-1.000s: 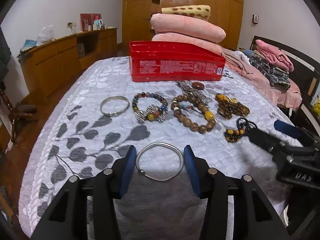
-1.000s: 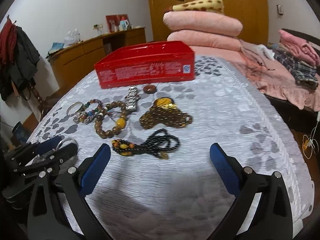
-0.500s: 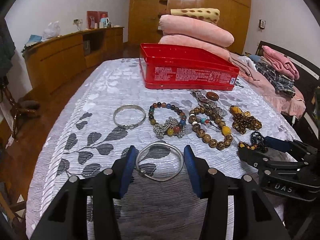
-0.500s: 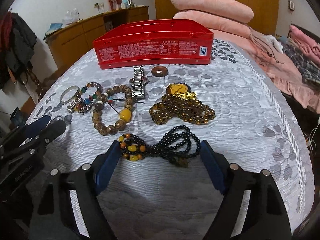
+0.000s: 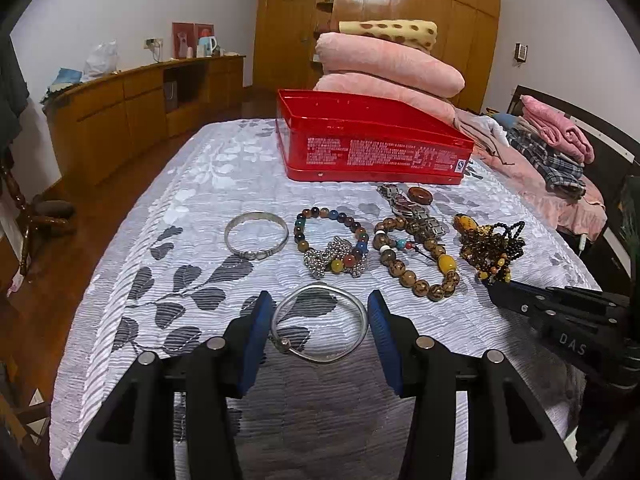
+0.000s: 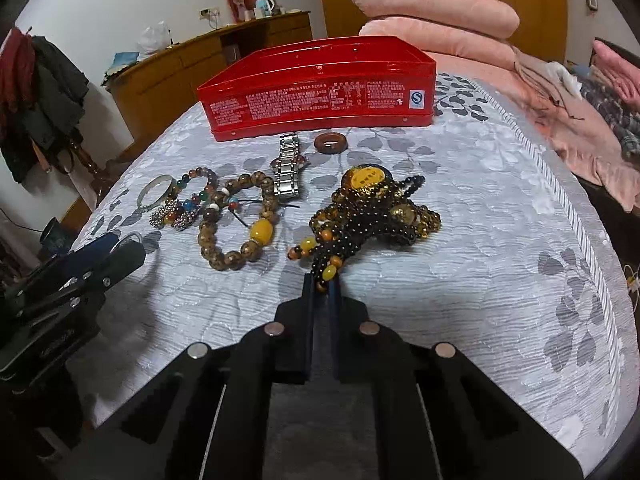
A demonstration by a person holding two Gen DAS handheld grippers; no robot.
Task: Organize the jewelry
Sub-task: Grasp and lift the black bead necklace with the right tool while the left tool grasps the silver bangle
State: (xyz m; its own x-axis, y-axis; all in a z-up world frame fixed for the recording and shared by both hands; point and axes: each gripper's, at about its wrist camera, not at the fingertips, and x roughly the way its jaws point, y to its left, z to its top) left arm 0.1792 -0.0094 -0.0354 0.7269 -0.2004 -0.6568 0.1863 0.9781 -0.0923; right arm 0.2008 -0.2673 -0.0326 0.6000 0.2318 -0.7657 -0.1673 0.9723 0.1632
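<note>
My left gripper [image 5: 320,299] is shut on a plain silver bangle [image 5: 362,334], its blue pads pressing the ring's two sides just above the grey leaf-patterned bedspread [image 5: 192,280]. Off to the right, my right gripper [image 6: 322,280] is shut on the end of a black bead string [image 6: 360,236] with orange and yellow beads. The string is bunched against an amber bead cluster [image 6: 404,212]. An open red tin [image 5: 376,156] stands behind the row of jewelry. My right gripper's [image 5: 496,292] fingers also show at the left wrist view's right edge.
Lying in a row are a silver band bracelet [image 5: 256,236], a coloured bead bracelet [image 5: 332,240], a brown wooden bead bracelet [image 5: 416,264], a metal watch [image 5: 412,212] and a brown ring [image 5: 420,195]. Pink quilts [image 5: 392,64] are stacked behind the tin. A wooden sideboard [image 5: 120,120] stands left.
My right gripper's jaws came together on the black bead string and pushed it up against the amber cluster. The left gripper kept the bangle between its pads.
</note>
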